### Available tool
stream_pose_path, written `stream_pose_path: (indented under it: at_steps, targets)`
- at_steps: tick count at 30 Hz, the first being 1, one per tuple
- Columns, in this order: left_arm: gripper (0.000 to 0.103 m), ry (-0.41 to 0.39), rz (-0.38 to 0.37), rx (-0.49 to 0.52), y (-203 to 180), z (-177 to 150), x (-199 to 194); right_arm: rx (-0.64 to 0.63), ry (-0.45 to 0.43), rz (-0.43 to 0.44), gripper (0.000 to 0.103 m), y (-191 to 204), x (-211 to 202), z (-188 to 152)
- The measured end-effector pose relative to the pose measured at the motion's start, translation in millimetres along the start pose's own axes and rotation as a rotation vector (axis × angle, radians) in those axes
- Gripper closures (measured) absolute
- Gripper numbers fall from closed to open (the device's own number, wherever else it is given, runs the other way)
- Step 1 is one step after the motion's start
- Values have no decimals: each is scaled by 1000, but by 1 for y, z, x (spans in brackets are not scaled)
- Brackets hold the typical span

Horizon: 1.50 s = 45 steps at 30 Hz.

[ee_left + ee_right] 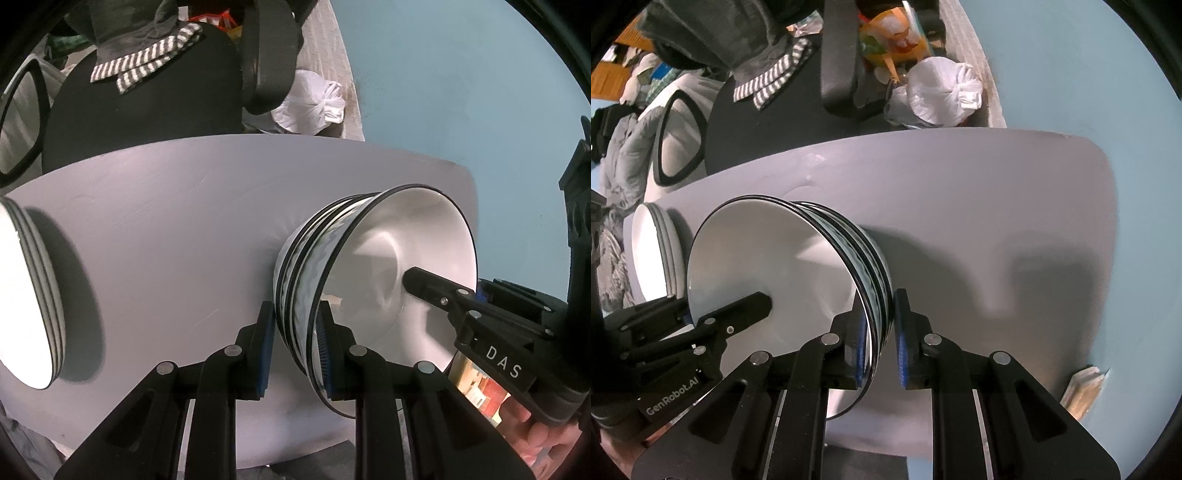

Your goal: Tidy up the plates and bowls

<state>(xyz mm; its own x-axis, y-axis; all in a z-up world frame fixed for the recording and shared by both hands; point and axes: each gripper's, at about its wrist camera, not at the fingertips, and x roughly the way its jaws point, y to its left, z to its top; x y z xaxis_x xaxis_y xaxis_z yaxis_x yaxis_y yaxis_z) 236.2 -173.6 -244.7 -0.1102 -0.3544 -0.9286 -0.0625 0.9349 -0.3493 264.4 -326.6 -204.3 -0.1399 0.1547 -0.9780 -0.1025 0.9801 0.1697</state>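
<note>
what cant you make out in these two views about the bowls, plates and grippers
- Plate stack: cut off by the left edge in the left wrist view; in the right wrist view the bowl stack partly covers it, so the count is uncertain.
- Bowl stack bases: hidden by the nested bowl walls in both views.
- Left gripper and right gripper: each straddles the bowl rim, but pad contact is hard to confirm.
</note>
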Motion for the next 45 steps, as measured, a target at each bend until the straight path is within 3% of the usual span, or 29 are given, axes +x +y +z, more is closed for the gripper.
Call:
stream_pose_path:
  at_steps: [17, 34, 45]
  targets:
    - [82, -86, -3, -97, 61, -38, -45, -121, -14, -19, 89, 75, -5, -8]
    - [82, -210, -17, -244, 144, -71, -115, -303, -43, -42, 89, 188, -23, -3]
    - [82, -252, -4, -341, 207, -85, -145, -390, -29, -28, 89, 259, -11, 8]
